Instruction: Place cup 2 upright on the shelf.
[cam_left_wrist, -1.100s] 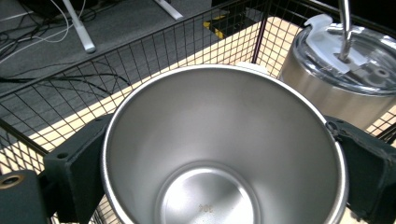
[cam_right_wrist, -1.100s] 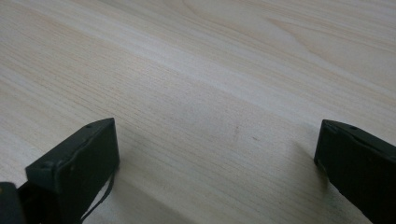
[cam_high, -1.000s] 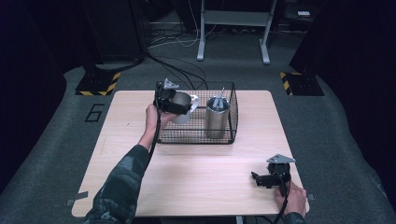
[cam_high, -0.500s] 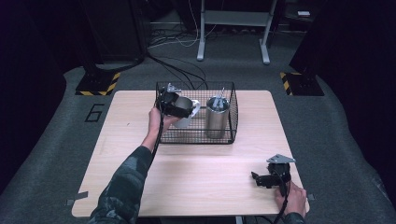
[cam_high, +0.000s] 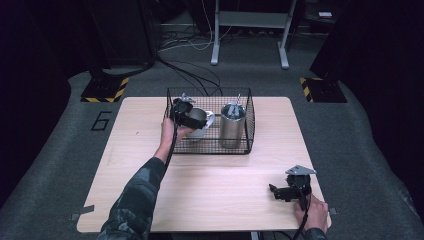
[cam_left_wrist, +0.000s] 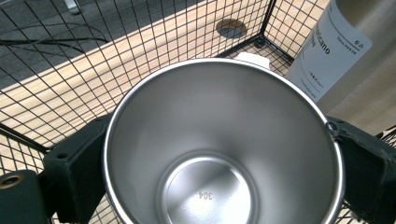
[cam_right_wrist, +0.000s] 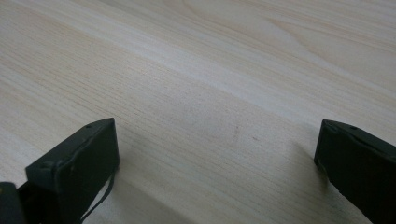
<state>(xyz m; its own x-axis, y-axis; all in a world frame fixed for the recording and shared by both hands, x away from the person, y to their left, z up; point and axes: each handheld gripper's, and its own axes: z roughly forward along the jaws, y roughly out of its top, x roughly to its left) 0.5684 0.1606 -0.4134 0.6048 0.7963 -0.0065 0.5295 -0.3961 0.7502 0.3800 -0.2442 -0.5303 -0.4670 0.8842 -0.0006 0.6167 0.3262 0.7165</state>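
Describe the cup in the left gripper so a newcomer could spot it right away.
Start at the black wire basket at the far middle of the wooden table. In its left half the left gripper clamps a steel cup by its sides, with a white handle on the side. Its neighbour, the tall lidded steel tumbler, stands upright on the right; the cup is shorter, open-mouthed and empty.

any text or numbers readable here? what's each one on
"304": stamped on the inside bottom of the steel cup that the left gripper holds.
"6": painted on the grey floor left of the table.
"...icano": partial word on the white label of the tall steel tumbler in the wire basket; the smaller lines under it are too small to read.
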